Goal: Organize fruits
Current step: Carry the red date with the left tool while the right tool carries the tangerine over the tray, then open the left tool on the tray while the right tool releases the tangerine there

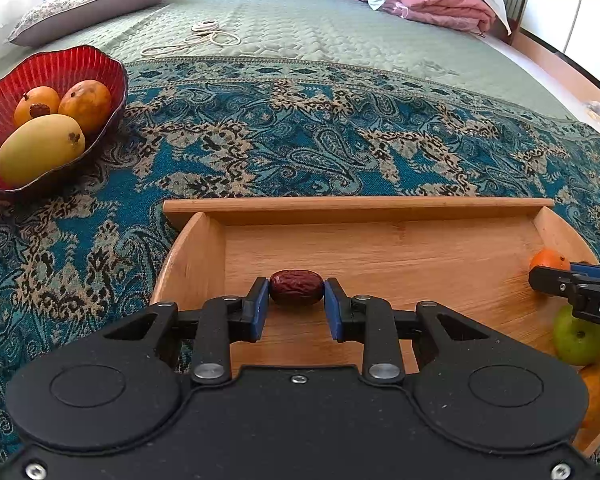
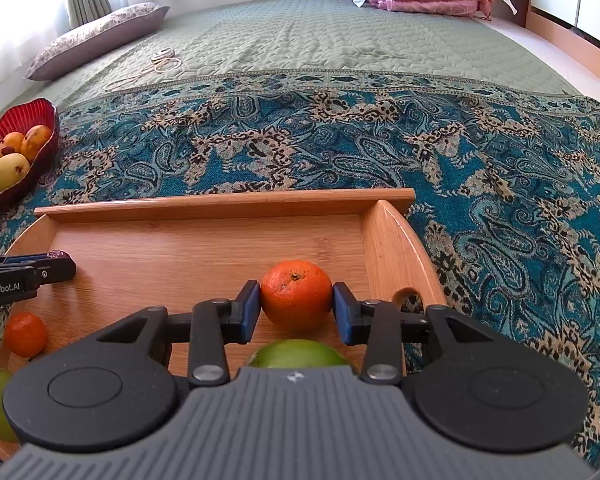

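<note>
2 grips: L gripper (image 1: 296,294) pinches date (image 1: 296,287), R gripper (image 2: 296,303) pinches orange (image 2: 296,290)

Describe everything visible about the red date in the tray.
The date is a small, oval, dark red fruit with wrinkled, slightly glossy skin. It lies lengthwise across the wooden tray, resting on its floor near the left wall. The left gripper is shut on it, one blue finger pressing each end. Nothing else touches it.

Bed (image 1: 340,32): patterned cloth (image 1: 340,140), pillow (image 1: 92,4), cord (image 1: 204,38), folded blankets (image 1: 440,4).
</note>
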A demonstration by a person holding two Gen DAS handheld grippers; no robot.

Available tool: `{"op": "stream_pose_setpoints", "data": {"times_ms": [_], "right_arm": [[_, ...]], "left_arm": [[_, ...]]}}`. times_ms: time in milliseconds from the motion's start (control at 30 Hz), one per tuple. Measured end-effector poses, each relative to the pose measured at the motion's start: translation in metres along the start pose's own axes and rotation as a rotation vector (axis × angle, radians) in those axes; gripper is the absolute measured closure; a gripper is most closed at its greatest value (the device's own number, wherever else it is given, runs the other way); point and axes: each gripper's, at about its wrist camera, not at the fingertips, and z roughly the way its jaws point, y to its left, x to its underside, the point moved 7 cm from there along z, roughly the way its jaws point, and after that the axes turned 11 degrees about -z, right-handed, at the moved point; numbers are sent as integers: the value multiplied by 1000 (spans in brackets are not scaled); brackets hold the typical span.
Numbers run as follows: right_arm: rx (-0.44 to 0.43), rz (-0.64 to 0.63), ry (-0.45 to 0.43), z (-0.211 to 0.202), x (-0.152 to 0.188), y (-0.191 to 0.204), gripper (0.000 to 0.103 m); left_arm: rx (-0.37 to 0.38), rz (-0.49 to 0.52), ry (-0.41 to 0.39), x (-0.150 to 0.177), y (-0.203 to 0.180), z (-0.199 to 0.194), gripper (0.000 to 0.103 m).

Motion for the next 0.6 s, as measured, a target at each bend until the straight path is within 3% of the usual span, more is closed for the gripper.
{"op": "stream_pose_setpoints", "data": {"times_ms": [600], "right_arm": [[0, -4, -10, -5, -1, 0, 56]], "left_arm": [[-19, 12, -6, 0, -1, 1, 74]]}}
